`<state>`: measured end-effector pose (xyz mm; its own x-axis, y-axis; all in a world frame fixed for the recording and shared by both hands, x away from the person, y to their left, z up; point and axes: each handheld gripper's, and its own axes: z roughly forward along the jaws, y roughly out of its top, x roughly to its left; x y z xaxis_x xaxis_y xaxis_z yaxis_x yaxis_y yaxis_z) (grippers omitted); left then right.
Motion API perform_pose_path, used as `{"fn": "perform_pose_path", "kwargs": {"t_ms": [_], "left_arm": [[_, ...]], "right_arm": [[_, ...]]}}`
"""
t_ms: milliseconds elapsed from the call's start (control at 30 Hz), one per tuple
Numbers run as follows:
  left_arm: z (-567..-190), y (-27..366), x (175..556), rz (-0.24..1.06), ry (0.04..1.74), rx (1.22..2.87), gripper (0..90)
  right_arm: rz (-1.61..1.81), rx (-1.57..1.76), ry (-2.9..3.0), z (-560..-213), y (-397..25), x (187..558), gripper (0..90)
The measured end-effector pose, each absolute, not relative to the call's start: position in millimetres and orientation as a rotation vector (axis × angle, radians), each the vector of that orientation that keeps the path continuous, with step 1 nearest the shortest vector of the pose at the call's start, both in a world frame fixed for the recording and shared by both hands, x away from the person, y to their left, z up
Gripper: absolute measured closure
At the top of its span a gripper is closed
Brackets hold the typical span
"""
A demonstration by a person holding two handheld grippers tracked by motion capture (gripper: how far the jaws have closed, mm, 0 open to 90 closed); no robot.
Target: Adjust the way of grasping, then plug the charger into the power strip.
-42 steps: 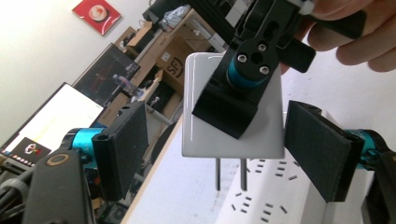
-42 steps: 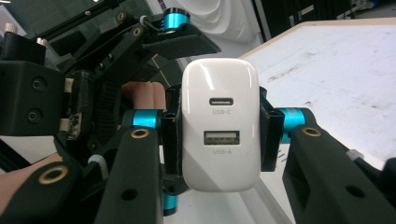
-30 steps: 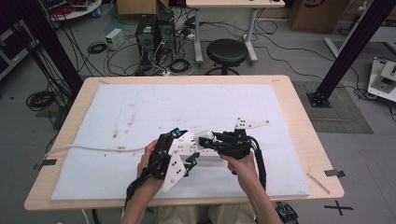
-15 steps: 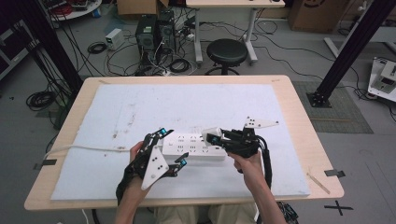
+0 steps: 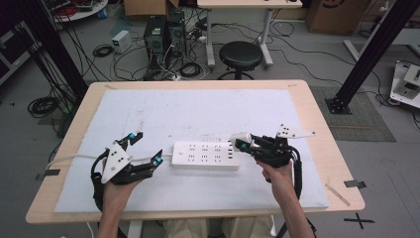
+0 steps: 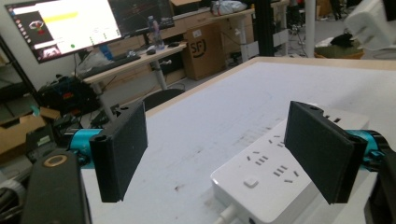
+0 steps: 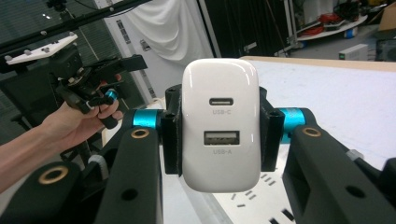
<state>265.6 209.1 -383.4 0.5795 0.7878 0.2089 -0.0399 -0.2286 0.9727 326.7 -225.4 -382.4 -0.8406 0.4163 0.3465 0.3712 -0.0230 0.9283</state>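
**Steadily now: seat the charger square into the strip**

Nearest the person, the left gripper (image 5: 143, 149) rests on the white mat (image 5: 198, 111) at the left end of the power strip (image 5: 205, 155), its jaws spread wide with nothing between them. In the left gripper view the near end of the strip, with its cord outlet, sits just beside the right jaw, not clamped.

To the right, the right gripper (image 5: 242, 143) has its jaws closed on the flat sides of a white USB charger (image 7: 220, 123), ports facing its camera, so the prongs presumably point away. From the high view the charger (image 5: 239, 139) hovers just above the strip's far right end.

The step, as I judge it, is plugging in. Doing it well calls for closing the left jaws across the strip's end to pin it, lining the prongs over one socket row, then pressing straight down without tilt; a skewed push could slide the strip or twist the charger in the pads.

Farther off stand a black stool (image 5: 240, 54) and tangled cables on the floor.
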Motion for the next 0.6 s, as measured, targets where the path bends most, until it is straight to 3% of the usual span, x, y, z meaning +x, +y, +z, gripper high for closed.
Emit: {"fn": "perform_pose_path", "kwargs": {"t_ms": [300,600], "left_arm": [[-390.1,242.6,261.8,0.853,0.824,1.583,21.8],[-395.0,252.7,256.4,0.830,0.873,1.585,21.7]], "right_arm": [[1.997,0.880,2.179,-385.4,-241.6,323.1,63.1],[1.860,0.852,2.301,-384.5,-239.3,334.2,63.1]]}}
